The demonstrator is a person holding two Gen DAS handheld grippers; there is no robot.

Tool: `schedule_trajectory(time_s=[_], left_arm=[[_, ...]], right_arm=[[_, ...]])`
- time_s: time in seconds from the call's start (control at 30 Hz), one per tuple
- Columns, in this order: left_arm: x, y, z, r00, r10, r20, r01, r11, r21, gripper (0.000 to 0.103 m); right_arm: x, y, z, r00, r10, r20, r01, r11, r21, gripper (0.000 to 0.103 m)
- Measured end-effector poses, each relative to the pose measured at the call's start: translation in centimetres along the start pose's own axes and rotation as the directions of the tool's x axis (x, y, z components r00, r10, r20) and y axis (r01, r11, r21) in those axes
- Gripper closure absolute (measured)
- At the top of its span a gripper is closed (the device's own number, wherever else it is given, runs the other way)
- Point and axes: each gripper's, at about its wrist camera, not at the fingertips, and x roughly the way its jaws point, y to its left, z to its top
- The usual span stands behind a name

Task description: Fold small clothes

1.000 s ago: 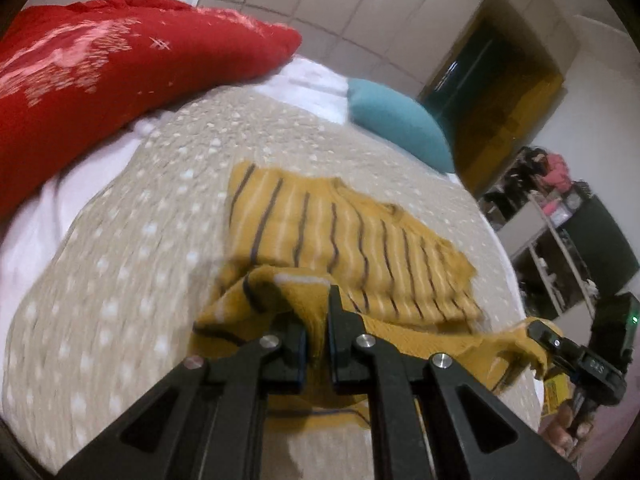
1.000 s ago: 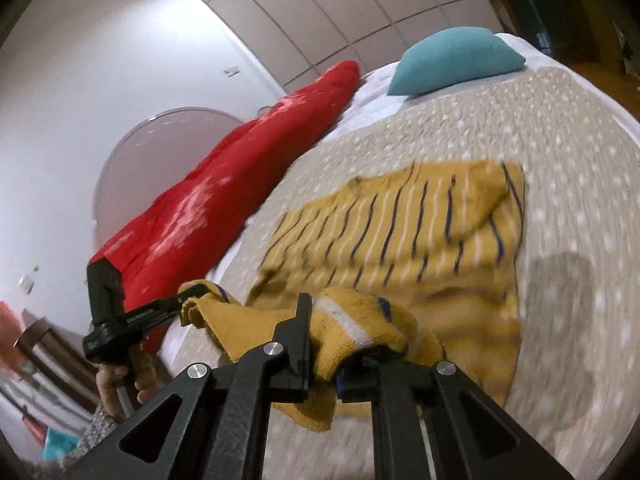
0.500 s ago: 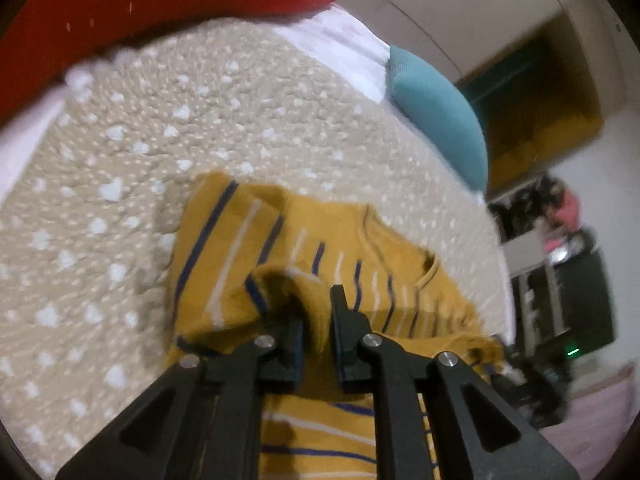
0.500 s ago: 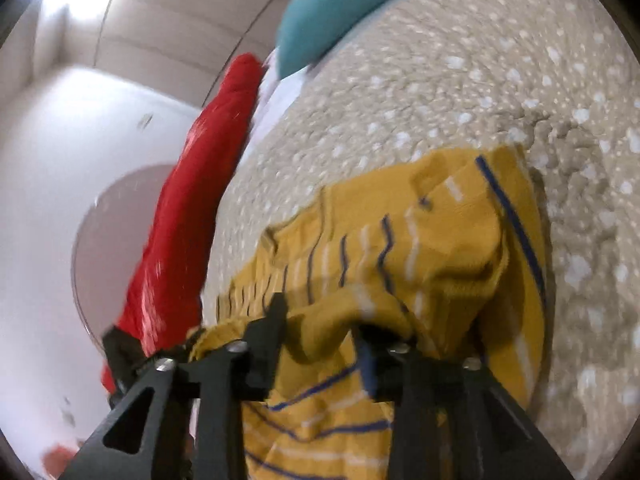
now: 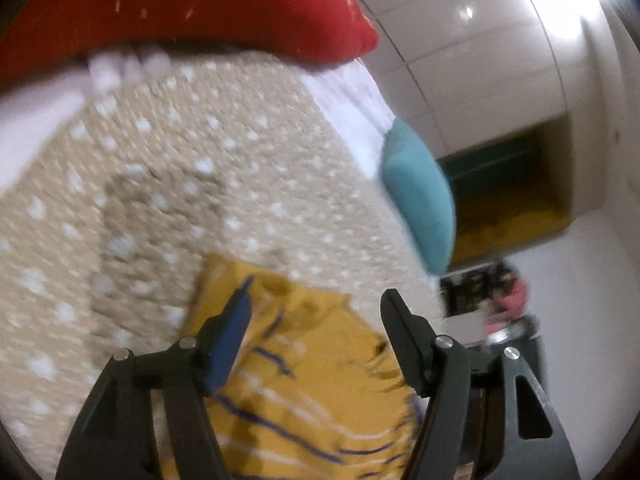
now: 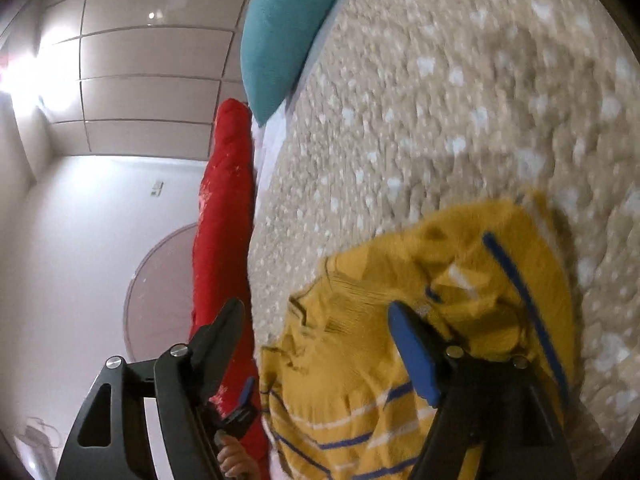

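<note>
Now both tools, left [image 5: 316,312] and right [image 6: 316,322], have just released the yellow sweater [image 6: 400,360] (lying on bedspread [image 5: 160,200]).

Mustard-yellow knit sweater [image 5: 320,392] [image 6: 400,380] with thin blue and white stripes, folded over itself and rumpled, lying on beige white-spotted bedspread [image 5: 180,200] [image 6: 460,100], neckline visible.

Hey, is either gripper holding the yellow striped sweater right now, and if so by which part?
Neither. The left gripper and right gripper have just been opening, and the yellow striped sweater lies loose on the bedspread.
</note>
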Motion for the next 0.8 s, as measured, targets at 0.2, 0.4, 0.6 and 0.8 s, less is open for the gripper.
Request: schedule_trajectory(time_s=[0.2,0.4,0.6,0.8], left_arm=[[-3.3,-1.7,-3.7,0.984,0.180,0.006,-0.176,0.951,0.256,0.036],[-6.8,1.3,-9.4,0.969,0.248,-0.010,-0.229,0.908,0.351,0.035],[-9.1,4.2,-15.6,0.963,0.263,-0.055,-0.229,0.911,0.344,0.035],[-12.2,4.7,-19.8,0.965,0.255,-0.062,-0.218,0.909,0.355,0.035]], right_arm=[[-4.7,2.4,0.3,0.981,-0.165,0.099,0.181,0.966,-0.184,0.021],[-9.4,0.8,-6.3,0.946,-0.318,0.070,0.320,0.870,-0.376,0.021],[-9.8,-2.5,-12.2,0.938,-0.345,0.029,0.322,0.840,-0.436,0.047],[-10.7,-3.4,-11.8,0.884,-0.452,0.121,0.457,0.776,-0.436,0.092]])
